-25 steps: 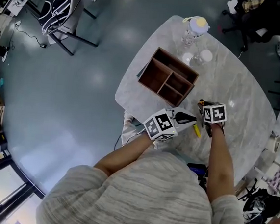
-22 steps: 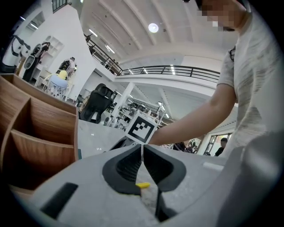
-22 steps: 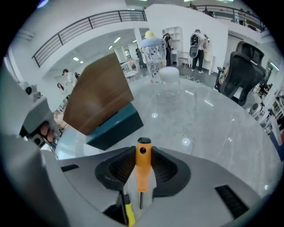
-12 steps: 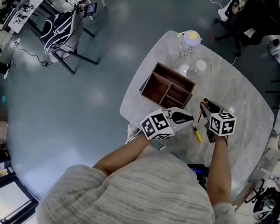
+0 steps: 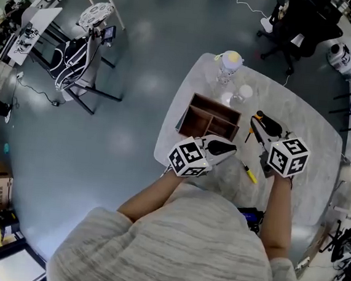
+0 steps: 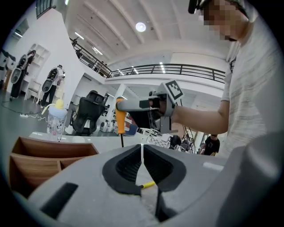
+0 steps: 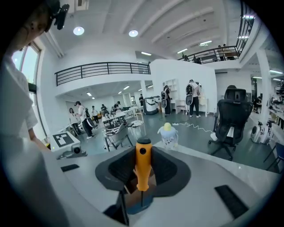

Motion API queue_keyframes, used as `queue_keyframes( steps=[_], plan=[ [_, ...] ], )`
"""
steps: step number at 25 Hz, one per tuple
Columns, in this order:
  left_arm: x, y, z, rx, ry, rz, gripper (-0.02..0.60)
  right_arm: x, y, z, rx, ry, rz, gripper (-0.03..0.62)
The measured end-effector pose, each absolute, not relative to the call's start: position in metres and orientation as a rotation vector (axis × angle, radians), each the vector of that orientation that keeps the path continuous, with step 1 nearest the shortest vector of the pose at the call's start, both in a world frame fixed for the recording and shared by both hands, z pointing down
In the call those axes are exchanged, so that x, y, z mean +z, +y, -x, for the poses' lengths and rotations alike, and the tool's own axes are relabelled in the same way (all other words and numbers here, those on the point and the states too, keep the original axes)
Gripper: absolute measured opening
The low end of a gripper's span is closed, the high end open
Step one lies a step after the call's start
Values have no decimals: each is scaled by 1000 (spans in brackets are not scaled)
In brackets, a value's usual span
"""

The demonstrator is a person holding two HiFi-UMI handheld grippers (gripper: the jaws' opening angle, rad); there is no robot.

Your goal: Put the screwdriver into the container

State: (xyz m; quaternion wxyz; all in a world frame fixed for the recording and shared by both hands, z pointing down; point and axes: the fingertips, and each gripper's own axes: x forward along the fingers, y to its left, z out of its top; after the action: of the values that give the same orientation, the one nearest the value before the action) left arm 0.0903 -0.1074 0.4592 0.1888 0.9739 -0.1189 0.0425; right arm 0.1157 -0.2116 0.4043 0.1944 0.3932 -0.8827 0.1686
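Clearly the carry is the step in hand. The right gripper (image 5: 265, 124) has its jaws closed on the orange handle of the screwdriver (image 7: 143, 165). They stand fairly wide because the handle fills the gap between the pads. The tool hangs upright in them, butt end above the jaws and thin shaft pointing down below them, clear of the counter (image 5: 312, 128).

The wooden container (image 5: 218, 105) sits ahead of and below these jaws, a little to their left. Its open compartments face up, and brown wood shows just behind the shaft in the right gripper view.

The left gripper (image 6: 142, 164) hangs off to the left of the right jaws, next to the container's near wall. Its jaws are pressed together with nothing between them. A small yellow item (image 5: 248, 173) lies on the counter behind and below the right jaws.

Next, I judge, the right jaws should move forward until the shaft hangs over one compartment, then sink. They should part only once the tip is inside the walls, or the tool may land on a divider and tip out.
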Motion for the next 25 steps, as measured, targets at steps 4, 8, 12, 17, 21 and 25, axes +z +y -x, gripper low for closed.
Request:
queue_keyframes(
  steps=[4, 8, 12, 17, 21, 25],
  plan=[
    [458, -103, -80, 137, -305, -2743, 25, 388, -217, -88, 491, -2548, -1094, 109],
    [460, -99, -69, 169, -272, -2744, 25, 398, -219, -70, 565, -2568, -1098, 109],
    [467, -99, -55, 187, -278, -2730, 25, 417, -217, -62, 630, -2552, -1124, 109],
    [470, -101, -42, 199, -292, -2724, 25, 441, -208, -59, 682, -2526, -1161, 109],
    [470, -102, -37, 206, -290, -2726, 25, 465, -199, -58, 708, -2480, -1173, 109],
    [471, -100, -38, 210, -285, -2723, 25, 484, -189, -60, 734, -2446, -1176, 109]
  ],
)
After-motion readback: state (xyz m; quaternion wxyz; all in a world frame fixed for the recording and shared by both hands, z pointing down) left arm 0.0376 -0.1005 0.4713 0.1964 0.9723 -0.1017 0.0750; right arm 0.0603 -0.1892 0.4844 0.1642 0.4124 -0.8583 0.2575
